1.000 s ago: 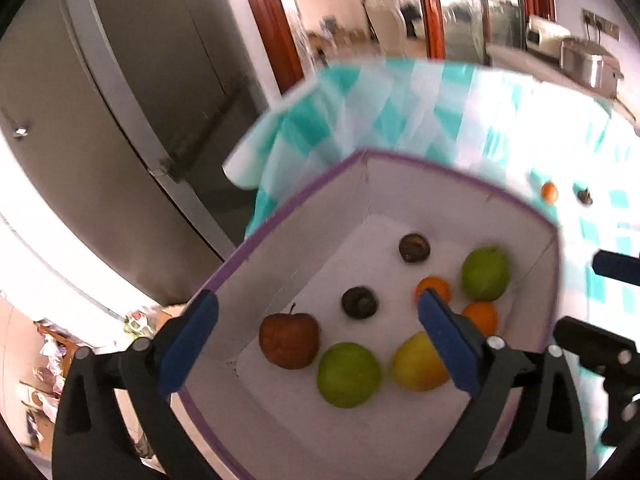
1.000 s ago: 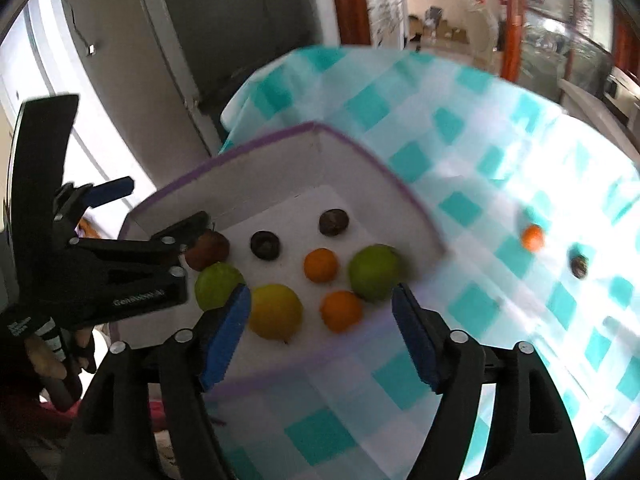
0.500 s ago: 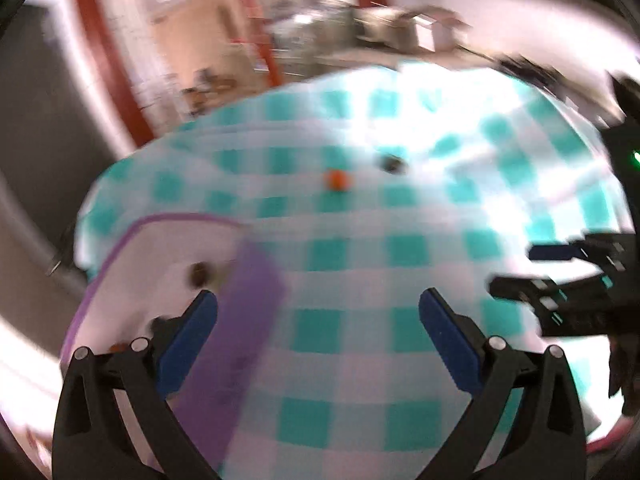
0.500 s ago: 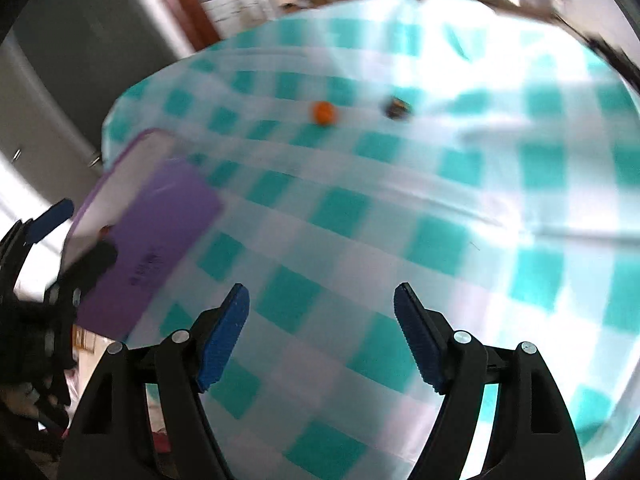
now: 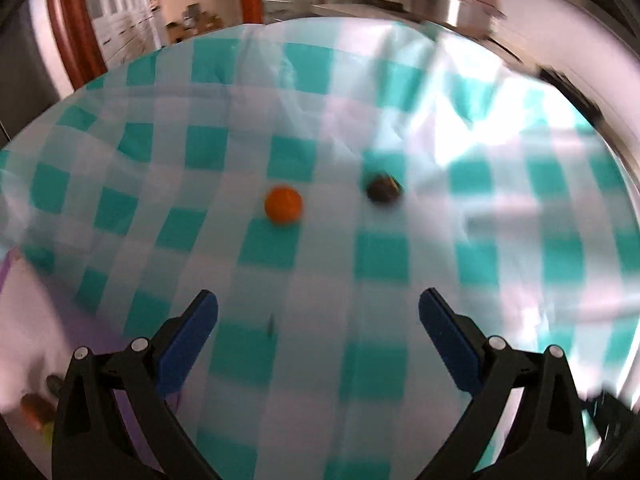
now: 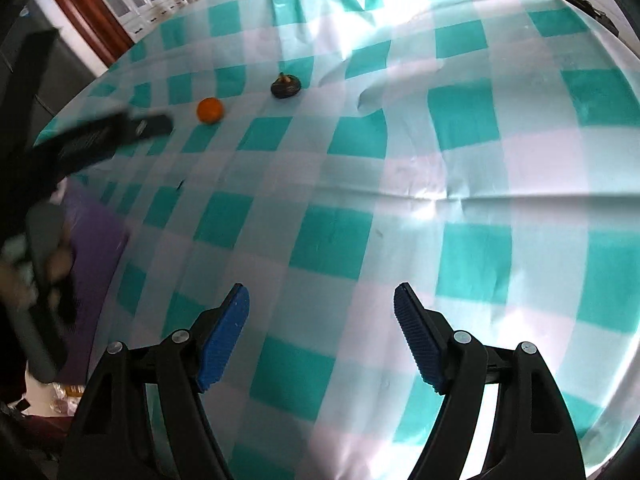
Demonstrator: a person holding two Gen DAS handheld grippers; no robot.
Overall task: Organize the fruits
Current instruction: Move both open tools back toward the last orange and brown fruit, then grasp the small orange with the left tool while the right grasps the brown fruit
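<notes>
A small orange fruit (image 5: pixel 283 210) and a dark round fruit (image 5: pixel 383 188) lie side by side on the teal-and-white checked tablecloth (image 5: pixel 384 248). Both also show in the right wrist view, the orange (image 6: pixel 210 110) left of the dark fruit (image 6: pixel 285 86). My left gripper (image 5: pixel 318 320) is open and empty, well short of the two fruits. My right gripper (image 6: pixel 321 316) is open and empty over the cloth, far from them. The purple-rimmed box (image 5: pixel 24 340) sits at the far left, with a bit of fruit (image 5: pixel 36 414) showing at the frame edge.
The left gripper's arm (image 6: pixel 100 136) reaches in from the left in the right wrist view, above the purple box wall (image 6: pixel 96 248). Behind the table are red-brown door frames (image 5: pixel 76 40) and a metal pot (image 5: pixel 452 4) on a counter.
Both grippers have swung right, away from the box of fruit, and now face the orange and dark fruit on the cloth. The left gripper has come closer to them. Both stay open.
</notes>
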